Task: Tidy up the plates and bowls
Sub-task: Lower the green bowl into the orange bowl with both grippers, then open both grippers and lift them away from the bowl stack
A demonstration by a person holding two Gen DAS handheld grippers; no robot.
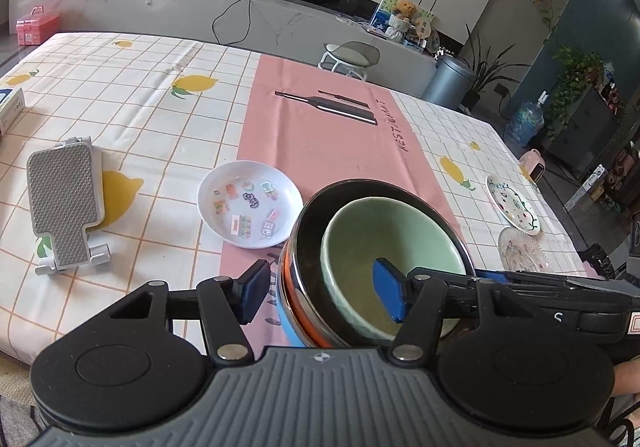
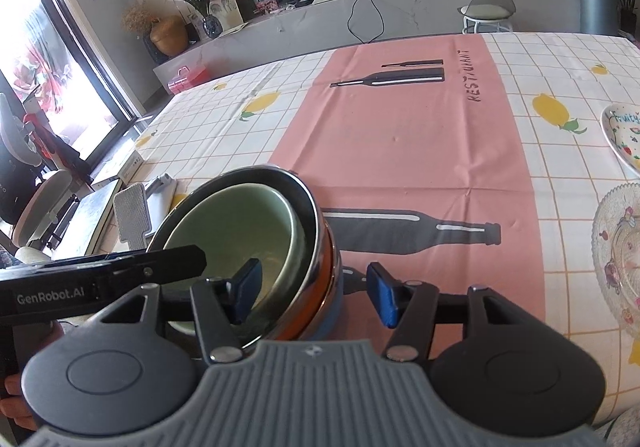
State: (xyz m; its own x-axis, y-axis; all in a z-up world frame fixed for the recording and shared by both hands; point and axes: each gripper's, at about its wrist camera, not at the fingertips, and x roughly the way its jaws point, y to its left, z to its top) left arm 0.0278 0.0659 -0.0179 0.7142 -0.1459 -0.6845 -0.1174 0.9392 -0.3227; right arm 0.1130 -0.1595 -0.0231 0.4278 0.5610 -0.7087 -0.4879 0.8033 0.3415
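Observation:
A pale green bowl (image 1: 384, 231) sits nested in a steel-rimmed orange bowl (image 1: 304, 247), stacked on a blue bowl (image 1: 290, 327) at the table's near edge. My left gripper (image 1: 320, 293) is open and straddles the stack's left wall, one pad outside, one inside the green bowl. My right gripper (image 2: 314, 293) is open and straddles the right wall of the same stack (image 2: 248, 231). A white plate with stickers (image 1: 250, 203) lies left of the stack. A painted plate (image 1: 514, 205) and a glass plate (image 1: 522, 253) lie to the right; both also show in the right wrist view, painted plate (image 2: 622, 137), glass plate (image 2: 620, 251).
A grey phone stand (image 1: 64, 203) stands on the lemon-print tablecloth (image 1: 160, 119) to the left. A box (image 1: 10, 109) sits at the far left edge. A stool (image 1: 350, 55) and a bin (image 1: 450, 81) stand beyond the table's far edge.

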